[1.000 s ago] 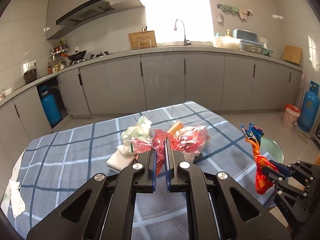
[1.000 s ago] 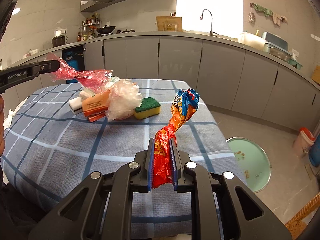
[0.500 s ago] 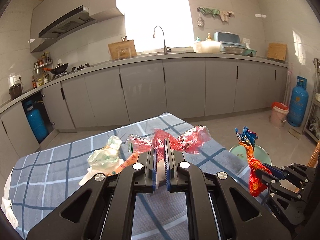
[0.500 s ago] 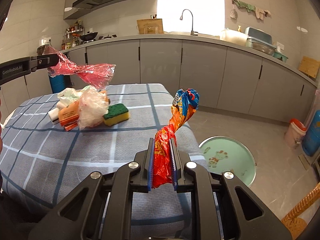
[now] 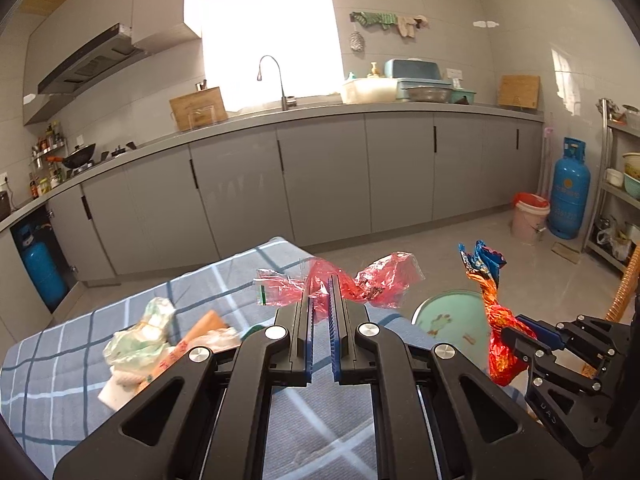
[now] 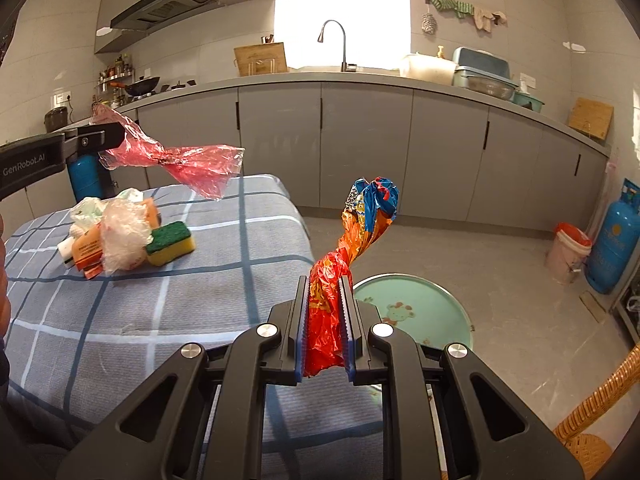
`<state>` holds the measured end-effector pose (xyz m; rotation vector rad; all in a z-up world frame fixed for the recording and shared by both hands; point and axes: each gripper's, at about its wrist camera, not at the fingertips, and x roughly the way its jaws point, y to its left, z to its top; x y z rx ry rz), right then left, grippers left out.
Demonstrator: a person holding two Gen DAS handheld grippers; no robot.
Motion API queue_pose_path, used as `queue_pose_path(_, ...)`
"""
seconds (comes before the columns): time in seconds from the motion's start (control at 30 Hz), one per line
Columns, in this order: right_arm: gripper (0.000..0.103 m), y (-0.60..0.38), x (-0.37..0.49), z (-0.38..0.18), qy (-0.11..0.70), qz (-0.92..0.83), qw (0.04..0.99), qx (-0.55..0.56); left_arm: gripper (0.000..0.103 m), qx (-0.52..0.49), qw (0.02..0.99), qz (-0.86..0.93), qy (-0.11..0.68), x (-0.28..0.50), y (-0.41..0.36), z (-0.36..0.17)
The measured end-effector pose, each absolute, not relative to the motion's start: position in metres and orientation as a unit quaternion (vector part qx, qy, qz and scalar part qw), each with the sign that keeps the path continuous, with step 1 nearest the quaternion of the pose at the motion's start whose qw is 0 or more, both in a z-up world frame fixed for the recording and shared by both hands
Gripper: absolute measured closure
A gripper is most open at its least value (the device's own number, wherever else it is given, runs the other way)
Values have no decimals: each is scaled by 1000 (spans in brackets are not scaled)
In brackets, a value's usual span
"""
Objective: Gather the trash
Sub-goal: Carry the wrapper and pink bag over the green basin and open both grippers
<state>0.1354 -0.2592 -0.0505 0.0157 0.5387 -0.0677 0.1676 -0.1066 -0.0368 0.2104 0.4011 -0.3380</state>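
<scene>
My left gripper (image 5: pixel 320 284) is shut on a crumpled red transparent plastic bag (image 5: pixel 380 280), held in the air above the table's right end; the bag (image 6: pixel 180 162) also hangs at the left of the right wrist view. My right gripper (image 6: pixel 325 284) is shut on a twisted red, orange and blue snack wrapper (image 6: pixel 360 220) that stands up from its jaws, over the table's edge; the same wrapper (image 5: pixel 490 304) appears at the right of the left wrist view. A round pale green bin (image 6: pixel 416 308) stands on the floor just past the table.
On the blue checked tablecloth (image 6: pixel 192 296) lies a heap: clear plastic wrap (image 6: pixel 122 236), an orange packet (image 6: pixel 86 250), a green and yellow sponge (image 6: pixel 170 240), a white-green bag (image 5: pixel 138 344). Grey cabinets behind, a pink bucket (image 6: pixel 568 248), a blue gas cylinder (image 6: pixel 612 240), a wicker chair (image 6: pixel 592 424) lower right.
Both grippers have swung rightward off the heap toward the table's right end, each still holding its trash. The green bin on the floor now sits closer and fuller in both views.
</scene>
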Motion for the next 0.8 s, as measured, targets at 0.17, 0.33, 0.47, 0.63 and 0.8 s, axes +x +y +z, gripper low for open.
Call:
queue_pose_path(0.17, 87, -277, 140, -52, 265, -53, 963, 12, 95, 119, 955, -187, 197, 174, -131, -44)
queue_pose_path(0.33, 87, -303, 145, -54, 264, -77, 961, 22, 95, 124, 948, -209, 204, 184, -154, -53)
queue_pose_path(0.47, 87, -323, 151, -59, 268, -90, 959, 25, 95, 130, 943, -223, 209, 192, -174, -58)
queue_pose_path(0.63, 87, -342, 163, -70, 278, -96, 955, 32, 95, 135, 935, -241, 221, 203, -201, -70)
queue_pose_path(0.8, 87, -356, 176, -83, 287, -97, 952, 38, 95, 151, 927, -261, 225, 212, -229, -84)
